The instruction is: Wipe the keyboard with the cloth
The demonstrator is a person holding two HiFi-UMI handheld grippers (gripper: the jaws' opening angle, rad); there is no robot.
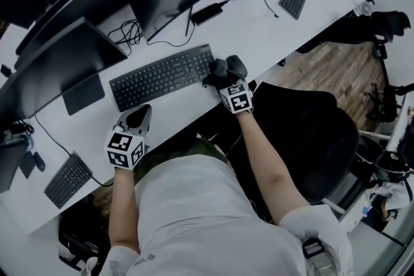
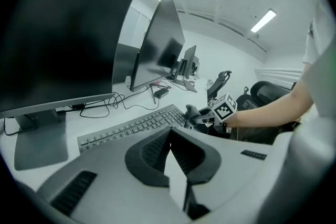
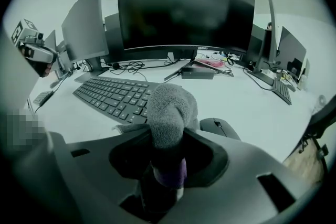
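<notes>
A black keyboard (image 1: 162, 76) (image 2: 134, 127) (image 3: 113, 96) lies on the white desk (image 1: 259, 22) in front of the monitors. My right gripper (image 1: 223, 79) (image 3: 167, 136) is shut on a grey cloth (image 1: 218, 74) (image 3: 168, 113), which bulges out of the jaws. It sits at the keyboard's right end, with the cloth's lower edge by the corner keys. My left gripper (image 1: 138, 116) (image 2: 170, 136) hovers near the desk's front edge, just below the keyboard's left part. Its jaws meet at the tips and hold nothing.
A black mouse (image 3: 220, 127) (image 1: 238, 64) lies right of the keyboard, beside the cloth. Large monitors (image 1: 71, 55) and cables (image 1: 129, 32) stand behind it. A second keyboard (image 1: 68, 180) lies at the front left. A black chair (image 1: 310, 132) stands at the right.
</notes>
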